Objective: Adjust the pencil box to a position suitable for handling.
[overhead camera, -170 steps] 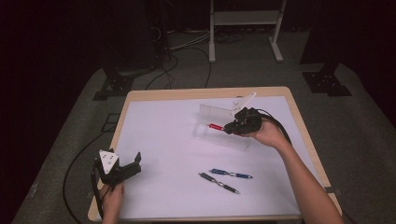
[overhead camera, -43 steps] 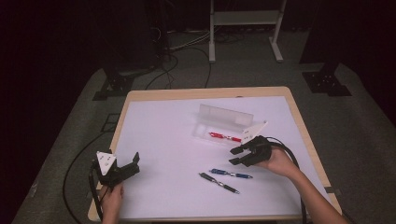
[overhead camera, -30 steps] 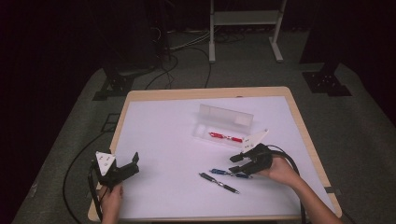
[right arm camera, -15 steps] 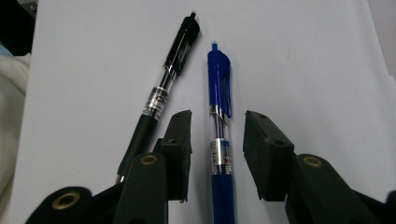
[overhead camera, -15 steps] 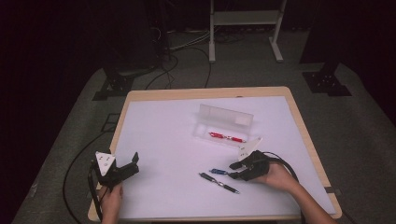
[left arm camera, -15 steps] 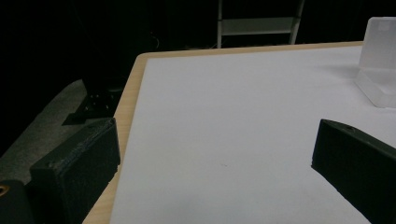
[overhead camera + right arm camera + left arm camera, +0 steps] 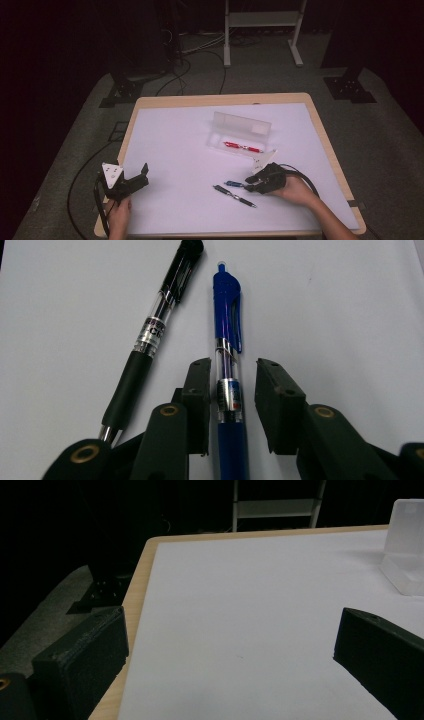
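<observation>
Pen-packing job, approx. one-third done judging by the layout: red pen [image 7: 242, 147] already lies inside the clear pen case [image 7: 239, 131], lid up, mid-table. Blue pen [image 7: 227, 370] and black pen [image 7: 150, 335] still on the white table top [image 7: 180, 145], side by side, near the front edge.

R gripper [image 7: 256, 180] is low over the blue pen, pointing along it. In the right gripper view the jaws straddle the barrel just above the grip section; they've just been closing. L-hand jaw looks touching or nearly so, gap still visible at the other side, so pen is between the jaws but not clamped yet. Black pen sits just beside, outside the jaws.

L gripper [image 7: 131, 182] rests at the front-left corner, jaws wide apart, nothing between them.

Left to do, prob.: finish grip, carry blue pen to case, then black pen, maybe shut lid.
</observation>
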The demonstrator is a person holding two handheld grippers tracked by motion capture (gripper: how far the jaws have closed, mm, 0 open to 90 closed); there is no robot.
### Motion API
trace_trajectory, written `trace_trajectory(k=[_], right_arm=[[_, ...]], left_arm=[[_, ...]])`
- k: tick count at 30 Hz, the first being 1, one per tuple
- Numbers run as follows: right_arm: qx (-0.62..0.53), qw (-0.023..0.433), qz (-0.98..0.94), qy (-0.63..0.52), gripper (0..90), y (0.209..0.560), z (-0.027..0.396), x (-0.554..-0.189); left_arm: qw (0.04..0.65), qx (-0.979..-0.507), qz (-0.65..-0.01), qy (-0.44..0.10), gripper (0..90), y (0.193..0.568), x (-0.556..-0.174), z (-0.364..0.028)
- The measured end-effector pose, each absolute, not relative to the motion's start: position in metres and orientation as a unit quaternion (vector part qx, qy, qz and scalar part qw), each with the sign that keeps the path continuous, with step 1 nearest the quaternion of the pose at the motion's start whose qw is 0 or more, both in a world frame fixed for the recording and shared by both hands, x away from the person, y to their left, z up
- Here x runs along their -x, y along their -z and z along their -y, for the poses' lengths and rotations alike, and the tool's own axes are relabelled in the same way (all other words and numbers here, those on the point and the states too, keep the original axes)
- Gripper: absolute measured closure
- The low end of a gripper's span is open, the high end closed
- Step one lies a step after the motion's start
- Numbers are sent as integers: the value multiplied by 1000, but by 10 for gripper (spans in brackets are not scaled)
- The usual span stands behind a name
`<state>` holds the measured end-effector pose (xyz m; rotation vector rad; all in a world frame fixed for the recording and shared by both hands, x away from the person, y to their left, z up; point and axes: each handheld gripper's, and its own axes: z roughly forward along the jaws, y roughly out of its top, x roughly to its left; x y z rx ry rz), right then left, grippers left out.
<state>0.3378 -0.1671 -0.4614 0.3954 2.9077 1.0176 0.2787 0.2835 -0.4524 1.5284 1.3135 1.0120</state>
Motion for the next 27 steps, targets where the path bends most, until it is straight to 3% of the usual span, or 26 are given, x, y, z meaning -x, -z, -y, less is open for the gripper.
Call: trace_trajectory(k=[10, 27], right_arm=[[-125, 26, -936, -329, 777, 462, 166, -337], [-128, 18, -925, -358, 786, 452, 171, -341]], left_arm=[[429, -612, -526, -405, 4, 452, -279, -284], [431, -613, -526, -403, 4, 453, -279, -285]])
